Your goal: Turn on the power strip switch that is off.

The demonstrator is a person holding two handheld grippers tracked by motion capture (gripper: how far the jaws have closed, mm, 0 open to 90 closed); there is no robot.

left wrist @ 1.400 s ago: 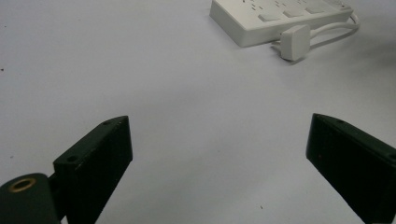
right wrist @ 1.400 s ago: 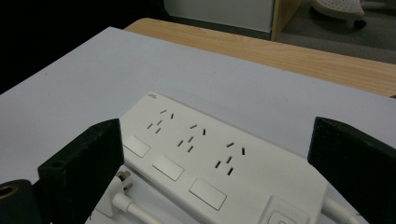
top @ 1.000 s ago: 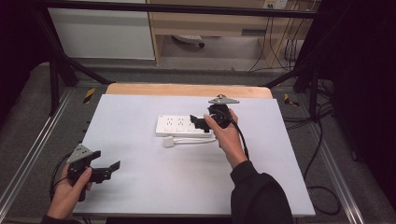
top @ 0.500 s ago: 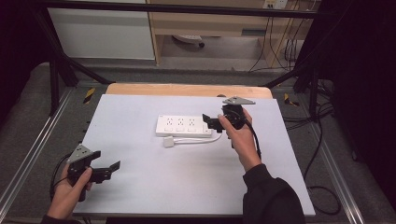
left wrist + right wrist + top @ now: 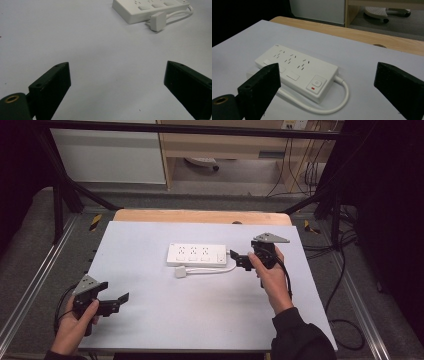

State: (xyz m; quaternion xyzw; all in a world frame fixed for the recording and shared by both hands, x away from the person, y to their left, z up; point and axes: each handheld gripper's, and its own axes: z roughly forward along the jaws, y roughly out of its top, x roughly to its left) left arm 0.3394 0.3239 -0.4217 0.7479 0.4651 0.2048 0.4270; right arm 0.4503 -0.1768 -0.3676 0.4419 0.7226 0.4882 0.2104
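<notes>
From above, a white rectangular plastic power strip (image 5: 197, 254) lies near the middle of the pale grey bench (image 5: 150, 330), its white cord looped beside it. The right tool (image 5: 239, 258) hovers just off the strip's switch end, jaws apart and empty; the left tool (image 5: 116, 300) waits near the front-left corner. In the left gripper view, that tool (image 5: 117, 85) gapes wide over bare bench, gripping nothing. In the right gripper view, wide jaws frame the strip's red-marked switch (image 5: 316, 83). A hurried close could likely snag the cord (image 5: 337, 105) and drag the strip askew.
</notes>
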